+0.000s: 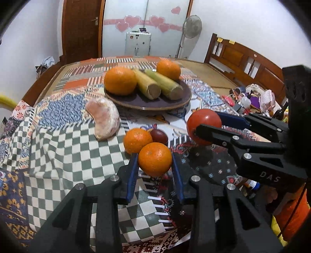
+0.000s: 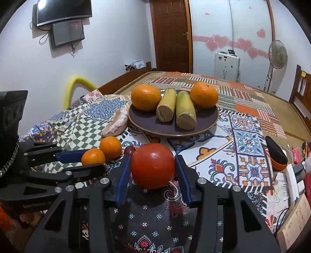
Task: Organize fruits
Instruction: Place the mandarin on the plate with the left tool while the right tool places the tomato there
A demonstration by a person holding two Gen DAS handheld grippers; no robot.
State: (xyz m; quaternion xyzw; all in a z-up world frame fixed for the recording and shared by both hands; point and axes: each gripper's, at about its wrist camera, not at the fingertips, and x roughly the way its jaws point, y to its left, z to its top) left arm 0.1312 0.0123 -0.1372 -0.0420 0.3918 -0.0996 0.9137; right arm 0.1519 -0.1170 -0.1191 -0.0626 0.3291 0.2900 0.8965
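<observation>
Both tongs are at the grab step. The left gripper [image 1: 155,161] pinches an orange [image 1: 155,159] low over the cloth. The right gripper [image 2: 152,167] pinches a tomato [image 2: 152,166] beside it. The plate [image 1: 175,104] sits farther back with two oranges and two corn cobs. Next, each fruit probably needs a lift and a carry to the plate. Only the right view shows a screen [image 2: 64,9] on the wall.

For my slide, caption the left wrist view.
Left gripper clamps an orange; right gripper grips a tomato before the plate.
</observation>
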